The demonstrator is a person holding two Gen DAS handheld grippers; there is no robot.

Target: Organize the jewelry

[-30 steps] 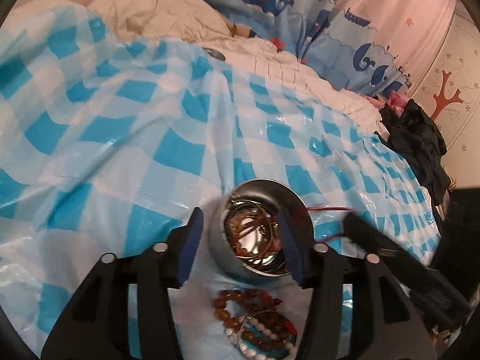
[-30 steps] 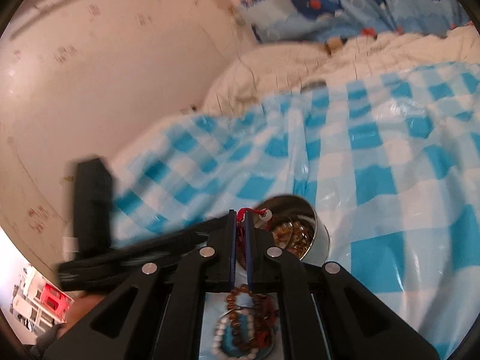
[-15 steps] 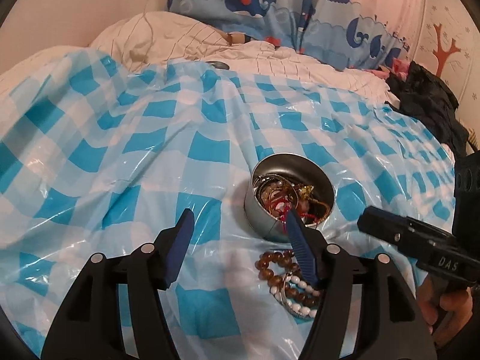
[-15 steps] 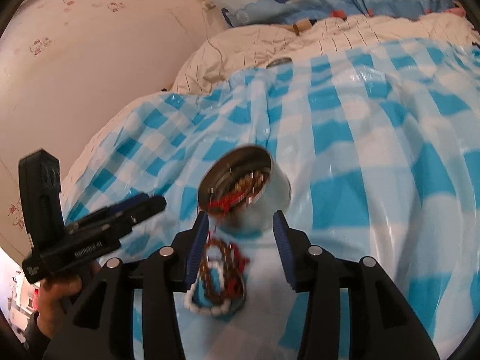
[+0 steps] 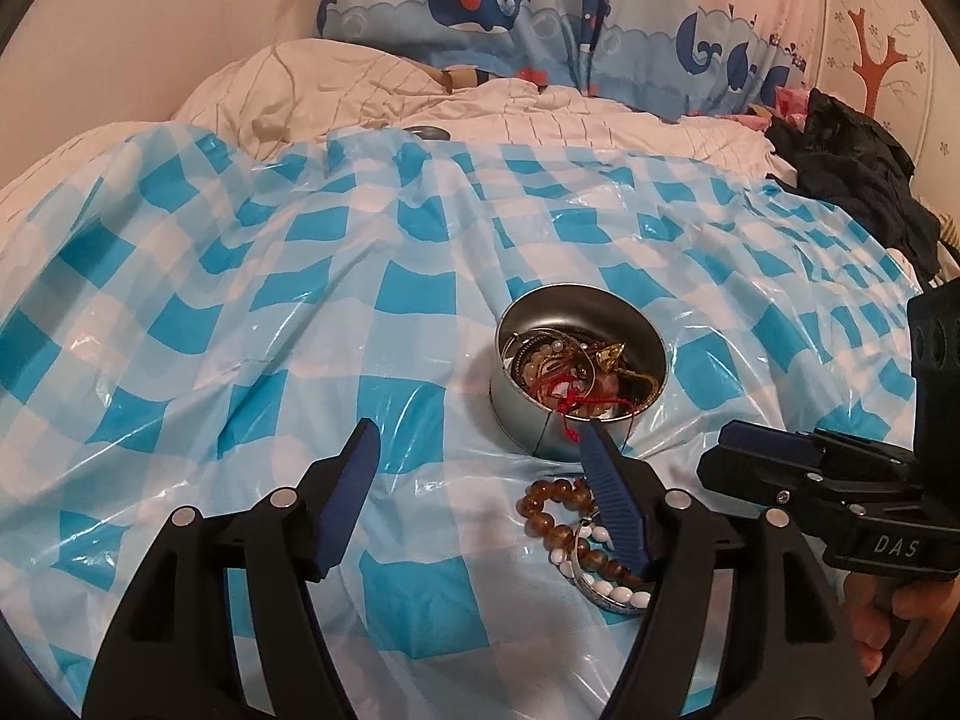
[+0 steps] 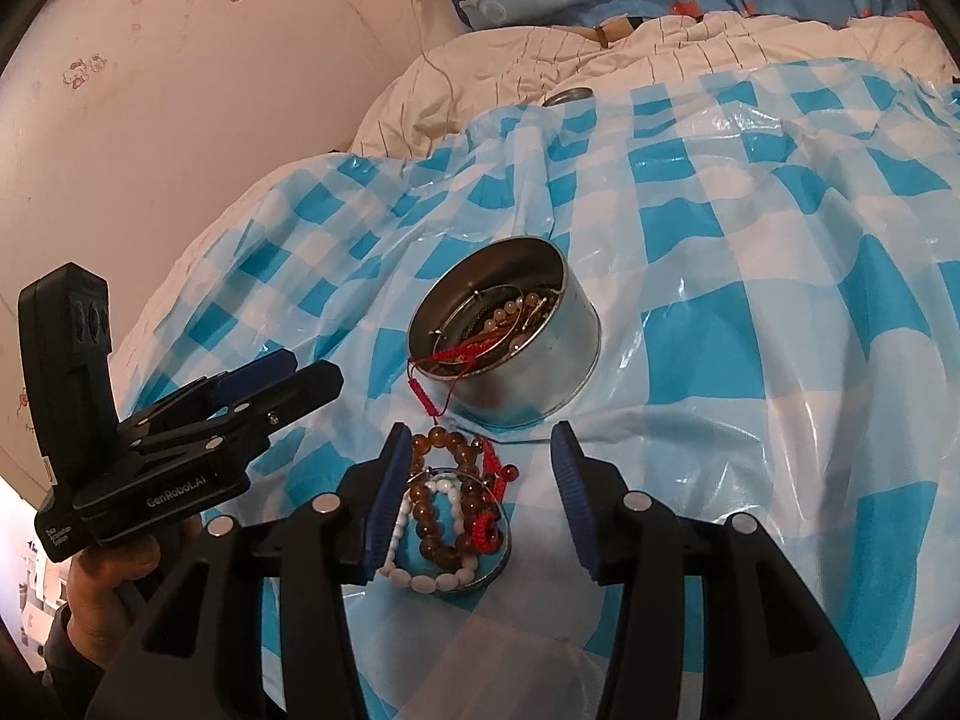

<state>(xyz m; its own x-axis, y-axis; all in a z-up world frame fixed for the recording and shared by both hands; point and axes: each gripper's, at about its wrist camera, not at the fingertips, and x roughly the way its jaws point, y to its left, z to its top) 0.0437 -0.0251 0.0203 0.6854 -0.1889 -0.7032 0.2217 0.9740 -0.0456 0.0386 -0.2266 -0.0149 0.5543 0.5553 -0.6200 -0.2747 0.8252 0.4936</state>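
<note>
Several bracelets (image 6: pixel 447 516) lie heaped on the bed's blue-checked plastic sheet (image 5: pixel 300 300): amber-brown beads, white beads and red cord, with a thin metal bangle round them. Just beyond we see a round metal tin (image 6: pixel 540 384), upright, holding more tangled jewelry; a red cord (image 6: pixel 429 396) trails over its rim. Our left gripper (image 5: pixel 480 468) and right gripper (image 6: pixel 477 468) both have fingers apart and opening, clamped on nothing.
</note>
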